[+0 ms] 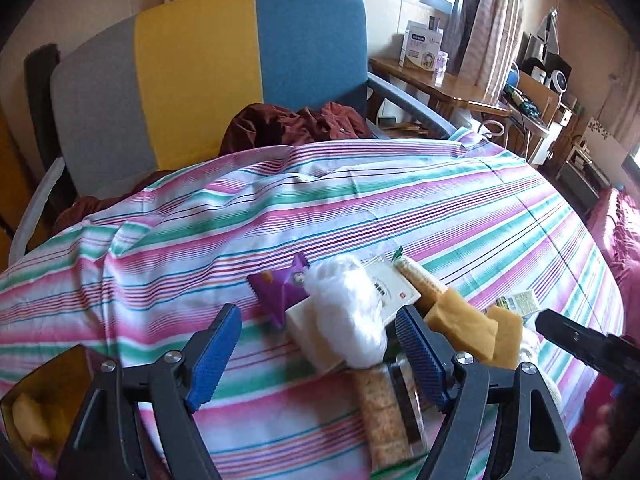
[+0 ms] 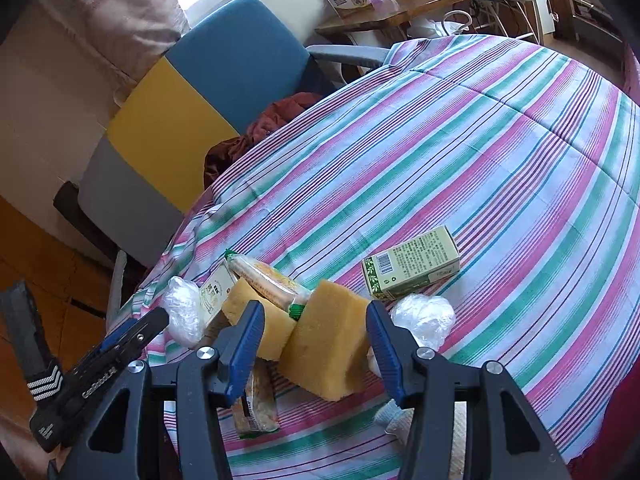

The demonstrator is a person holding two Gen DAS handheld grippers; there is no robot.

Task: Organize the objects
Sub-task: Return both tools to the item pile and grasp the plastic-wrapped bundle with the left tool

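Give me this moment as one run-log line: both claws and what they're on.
left claw: open, above white plastic wad | right claw: around yellow sponge, grip unclear | surface: striped sheet | green box: untouched

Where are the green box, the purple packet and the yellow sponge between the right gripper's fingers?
green box [image 2: 412, 263]: right wrist view, printed side face.
purple packet [image 1: 280, 290]: left wrist view, middle of the wrapper.
yellow sponge [image 2: 326, 344]: right wrist view, front face.

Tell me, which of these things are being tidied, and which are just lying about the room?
Being tidied, on the striped cloth:
yellow sponge between the right hand-held gripper fingers
second sponge
green carton
purple packet
white plastic wad
cracker pack

Just lying about:
colourful chair
maroon garment
wooden desk
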